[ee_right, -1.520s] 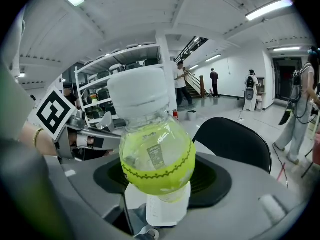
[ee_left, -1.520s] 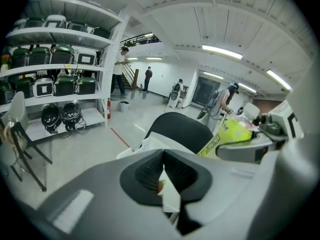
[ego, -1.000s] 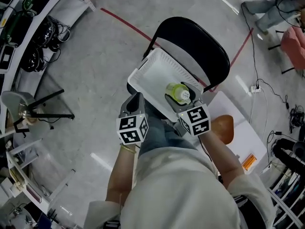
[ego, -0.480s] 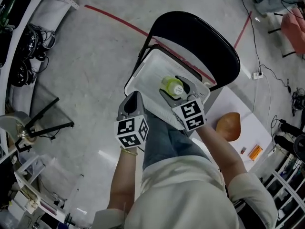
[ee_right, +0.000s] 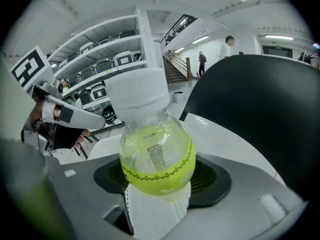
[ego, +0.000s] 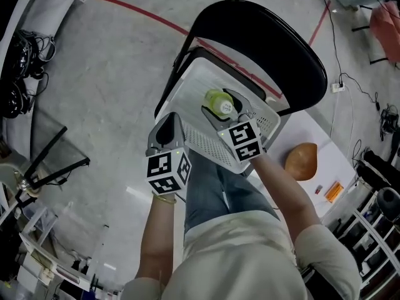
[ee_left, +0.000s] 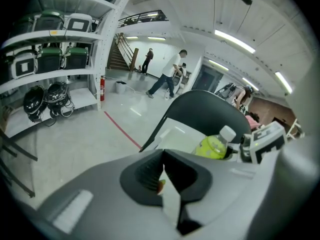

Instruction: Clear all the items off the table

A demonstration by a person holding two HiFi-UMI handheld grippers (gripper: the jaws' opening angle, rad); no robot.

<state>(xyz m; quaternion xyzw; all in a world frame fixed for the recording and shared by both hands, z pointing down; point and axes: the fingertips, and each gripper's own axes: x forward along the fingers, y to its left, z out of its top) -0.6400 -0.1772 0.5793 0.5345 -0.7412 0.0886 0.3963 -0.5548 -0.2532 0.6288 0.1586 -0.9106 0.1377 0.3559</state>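
My right tongs (ego: 225,109) stand wide, clamped on the body of a clear plastic bottle of yellow-green drink with a white cap (ego: 217,100). I hold it over the white perforated plastic basket (ego: 195,92) that sits on the seat of the black folding chair (ego: 275,45). My left tongs (ego: 167,125) are pressed together on nothing I can make out, at the chair's front edge. Around the chair spreads a grey polished floor (ego: 100,86) crossed by a red tape line (ego: 140,14). A white table (ego: 328,174) stands just beside the chair.
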